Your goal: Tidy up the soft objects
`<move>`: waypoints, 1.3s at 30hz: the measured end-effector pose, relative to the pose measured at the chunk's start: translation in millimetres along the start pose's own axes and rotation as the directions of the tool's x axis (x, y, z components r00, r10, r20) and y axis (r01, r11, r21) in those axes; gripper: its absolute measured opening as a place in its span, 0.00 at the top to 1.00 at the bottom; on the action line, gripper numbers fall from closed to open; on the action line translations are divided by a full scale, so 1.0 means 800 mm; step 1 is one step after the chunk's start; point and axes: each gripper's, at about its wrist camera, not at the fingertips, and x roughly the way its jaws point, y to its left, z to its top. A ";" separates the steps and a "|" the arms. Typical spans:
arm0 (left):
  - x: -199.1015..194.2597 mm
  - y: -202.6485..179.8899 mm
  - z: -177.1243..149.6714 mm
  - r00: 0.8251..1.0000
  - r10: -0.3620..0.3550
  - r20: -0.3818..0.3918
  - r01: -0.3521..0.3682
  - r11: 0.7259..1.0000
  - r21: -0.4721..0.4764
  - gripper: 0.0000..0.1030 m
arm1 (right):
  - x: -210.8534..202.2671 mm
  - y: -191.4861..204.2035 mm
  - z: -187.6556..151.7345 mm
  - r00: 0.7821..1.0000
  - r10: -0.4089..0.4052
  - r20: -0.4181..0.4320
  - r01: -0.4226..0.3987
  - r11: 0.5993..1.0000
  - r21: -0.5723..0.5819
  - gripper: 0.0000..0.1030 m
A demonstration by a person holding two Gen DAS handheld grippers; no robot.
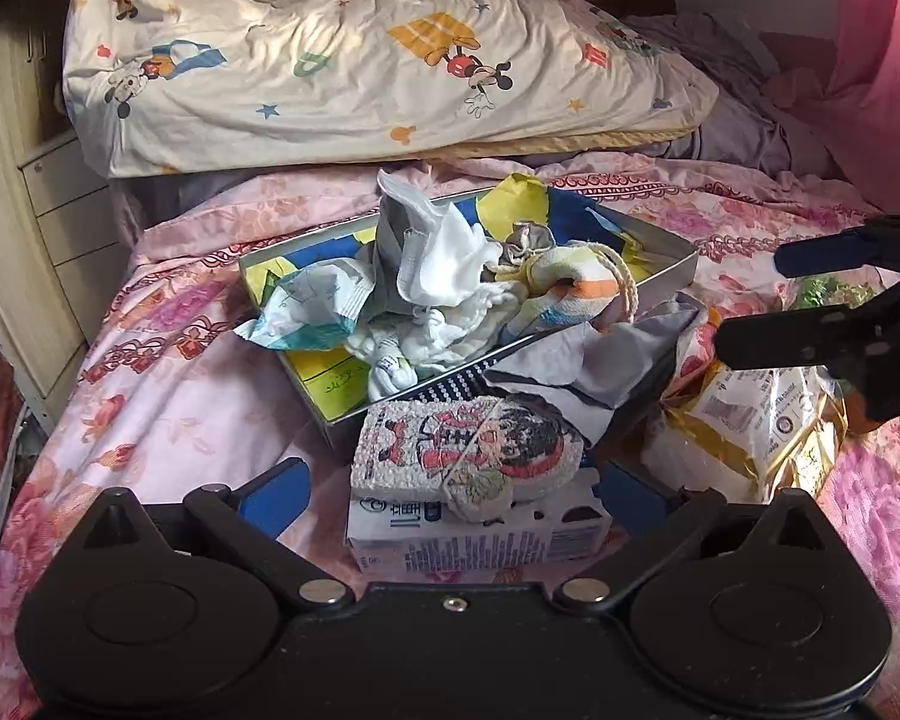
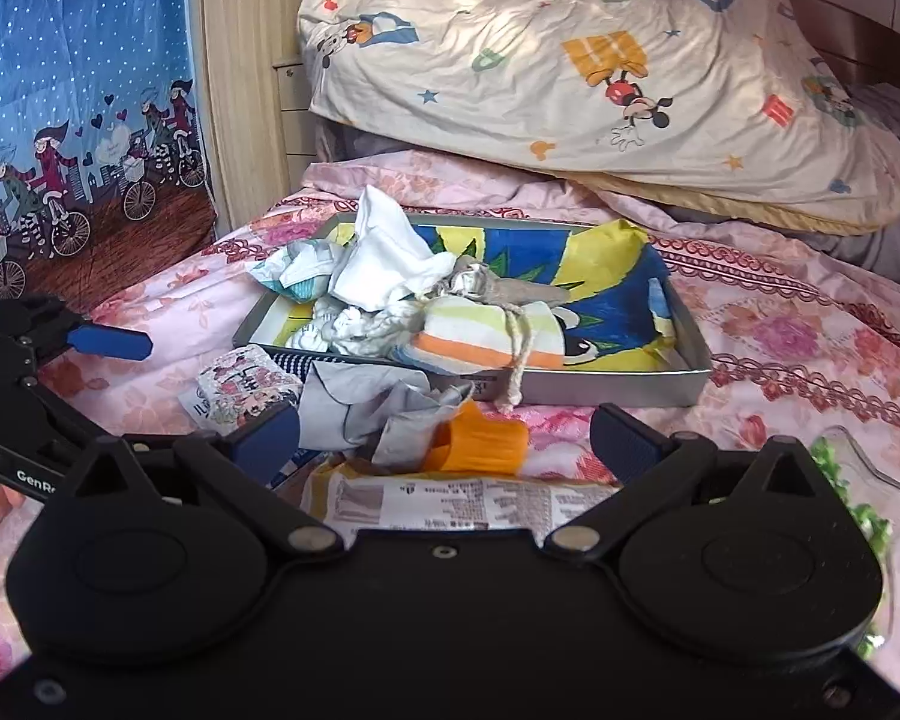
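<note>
Left gripper: jaws spread wide, empty, straddling the printed foam pad without touching it.
Foam pad: cartoon print, lying on a small carton, just beside the near corner of the tray.
Right gripper: jaws released, holding nothing, low over the bedspread just short of the tray's near wall.
Between right jaws: orange plastic piece, edge of grey cloth, gold snack bag underneath; none gripped.
Grey cloth: crumpled, draped against the tray's near wall, outside the tray.
Tray contents: white cloth bunched upright at the left end, wipes packet hanging over that end's rim, white socks, striped pouch with cord trailing over the near wall.
Tray right end: bare liner, free space for more items.
Beyond tray: cartoon pillow on the far side, well apart.
Task state: judged partway, several soft items in, grey cloth and foam pad still out.
Step in hand: likely grab of foam pad with left, grey cloth with right.
Doing it well: close on pad sides only, keep carton out of the pinch; take grey cloth at a raised fold, clear of the orange piece and the cord; drop at the tray's bare right end.
Risk: cord snagging, pile toppling over the rim.
</note>
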 end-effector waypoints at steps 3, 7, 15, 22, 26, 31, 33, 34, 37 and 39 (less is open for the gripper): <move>0.011 0.004 0.002 1.000 -0.021 0.006 0.021 1.000 -0.002 0.01 | 0.018 0.005 0.005 1.000 -0.005 -0.005 0.005 1.000 -0.014 0.05; 0.029 0.015 -0.002 0.999 -0.044 -0.002 0.044 0.998 -0.034 0.01 | 0.046 0.014 0.013 1.000 -0.012 -0.013 0.012 1.000 -0.020 0.12; 0.041 0.025 -0.008 0.995 -0.092 0.026 0.094 0.994 -0.053 0.01 | 0.100 0.023 0.023 0.998 -0.020 -0.068 0.016 0.998 -0.059 0.35; 0.040 0.024 -0.006 0.991 -0.128 0.037 0.130 0.990 -0.047 0.08 | 0.134 0.046 0.022 0.992 -0.006 -0.125 -0.007 0.995 -0.098 0.54; 0.035 0.029 -0.004 0.986 -0.160 0.044 0.163 0.982 -0.090 0.11 | 0.138 0.052 0.019 0.991 -0.009 -0.133 -0.005 0.994 -0.107 0.73; 0.037 0.039 -0.003 0.976 -0.216 0.024 0.217 0.958 -0.187 0.18 | 0.135 0.052 0.016 0.990 -0.002 -0.141 -0.012 0.995 -0.099 0.83; 0.037 0.041 -0.003 0.975 -0.222 0.022 0.221 0.954 -0.204 0.19 | 0.133 0.052 0.015 0.989 0.002 -0.147 -0.018 0.995 -0.103 0.85; 0.036 0.043 -0.002 0.973 -0.228 0.019 0.227 0.948 -0.222 0.21 | 0.133 0.052 0.013 0.989 0.006 -0.149 -0.022 0.994 -0.104 0.85; 0.033 0.051 -0.001 0.961 -0.276 0.018 0.268 0.913 -0.307 0.22 | 0.131 0.055 0.011 0.988 0.021 -0.156 -0.036 0.995 -0.095 0.90; 0.033 0.054 -0.001 0.952 -0.304 0.019 0.291 0.888 -0.355 0.23 | 0.128 0.055 0.008 0.986 0.038 -0.165 -0.053 0.995 -0.085 0.93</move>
